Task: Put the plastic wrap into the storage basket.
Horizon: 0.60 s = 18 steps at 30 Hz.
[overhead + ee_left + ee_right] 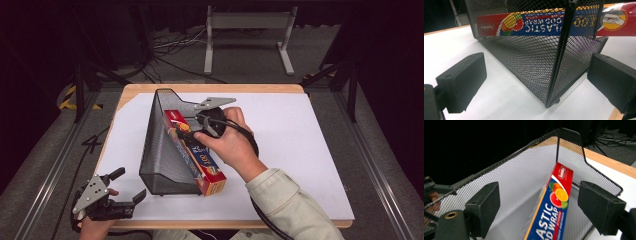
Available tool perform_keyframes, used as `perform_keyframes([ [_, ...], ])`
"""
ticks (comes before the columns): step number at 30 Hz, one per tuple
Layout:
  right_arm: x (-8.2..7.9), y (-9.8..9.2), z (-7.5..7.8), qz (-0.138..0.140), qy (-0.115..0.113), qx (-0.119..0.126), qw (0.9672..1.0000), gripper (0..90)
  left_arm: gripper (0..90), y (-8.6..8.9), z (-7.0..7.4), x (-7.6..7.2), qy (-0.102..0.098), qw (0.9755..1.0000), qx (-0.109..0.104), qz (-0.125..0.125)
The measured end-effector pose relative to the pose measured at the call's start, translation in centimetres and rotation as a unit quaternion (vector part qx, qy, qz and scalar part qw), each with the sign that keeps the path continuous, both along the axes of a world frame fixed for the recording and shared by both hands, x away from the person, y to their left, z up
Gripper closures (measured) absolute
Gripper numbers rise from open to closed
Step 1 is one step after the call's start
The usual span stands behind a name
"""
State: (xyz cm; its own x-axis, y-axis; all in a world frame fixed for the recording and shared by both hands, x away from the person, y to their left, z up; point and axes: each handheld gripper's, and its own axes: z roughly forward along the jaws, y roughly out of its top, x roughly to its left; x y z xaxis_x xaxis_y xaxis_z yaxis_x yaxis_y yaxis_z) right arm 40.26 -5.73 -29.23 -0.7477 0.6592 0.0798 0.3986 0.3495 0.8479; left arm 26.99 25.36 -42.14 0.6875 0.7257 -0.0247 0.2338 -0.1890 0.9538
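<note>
the wrap box (196, 152) lies slanted in the mesh basket (162, 150), light, stiff, slick cardboard; best pinched across its narrow sides. both the right gripper (546, 205) and left gripper (120, 187) gape, holding nothing.

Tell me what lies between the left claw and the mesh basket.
Only bare white table lies between the open left claw and the mesh basket, as the high view shows.

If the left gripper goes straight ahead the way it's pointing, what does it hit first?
Most likely the near corner of the black mesh basket, which stands directly between the open left gripper jaws; the gap is hard to judge.
</note>
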Motion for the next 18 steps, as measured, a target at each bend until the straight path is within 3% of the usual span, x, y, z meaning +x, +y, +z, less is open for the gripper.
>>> perform_keyframes([
  [9,-1.0,-3.4,0.6,-0.006,0.002,0.000,1.0000,18.6,3.2,0.0,0.0,0.0,0.002,1.0000,0.000,0.007],
  [18,-2.0,-7.9,1.5,-0.031,0.004,-0.005,0.9995,18.5,3.2,0.0,0.0,0.0,0.005,0.9999,0.001,0.010],
])
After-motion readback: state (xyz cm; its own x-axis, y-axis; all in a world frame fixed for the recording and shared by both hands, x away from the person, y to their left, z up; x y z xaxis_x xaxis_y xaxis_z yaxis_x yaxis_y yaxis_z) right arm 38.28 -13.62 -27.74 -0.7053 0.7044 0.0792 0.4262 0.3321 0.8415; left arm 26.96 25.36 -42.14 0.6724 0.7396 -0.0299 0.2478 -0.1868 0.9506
